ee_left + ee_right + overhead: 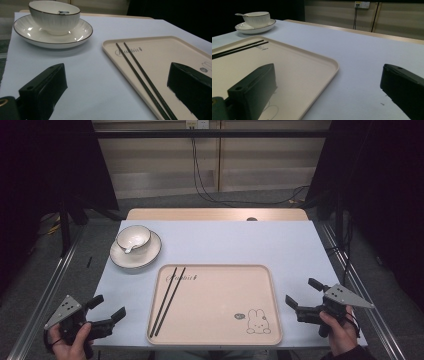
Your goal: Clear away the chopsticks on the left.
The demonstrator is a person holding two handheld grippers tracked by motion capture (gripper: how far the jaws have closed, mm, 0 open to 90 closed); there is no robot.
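A beige tray (pixel 225 320) with a rabbit drawing lies at the table's near middle; two black chopsticks (pixel 168 300) rest along its left side. At the far left a white bowl (pixel 133 238) holding a spoon sits on a white plate (pixel 150 256). My left gripper (pixel 107 307) is held open near the front left corner, left of the tray. My right gripper (pixel 304 293) is open at the tray's right edge. In the left gripper view the bowl (pixel 55 17), plate (pixel 30 35) and chopsticks (pixel 142 77) lie ahead. The right gripper view shows the tray (pixel 299 62) and bowl (pixel 257 18).
A pale blue cloth (pixel 240 242) covers the table, with the wooden edge (pixel 215 214) showing at the back. Cables (pixel 210 195) trail on the floor beyond. Metal rails (pixel 45 290) run along both sides of the table.
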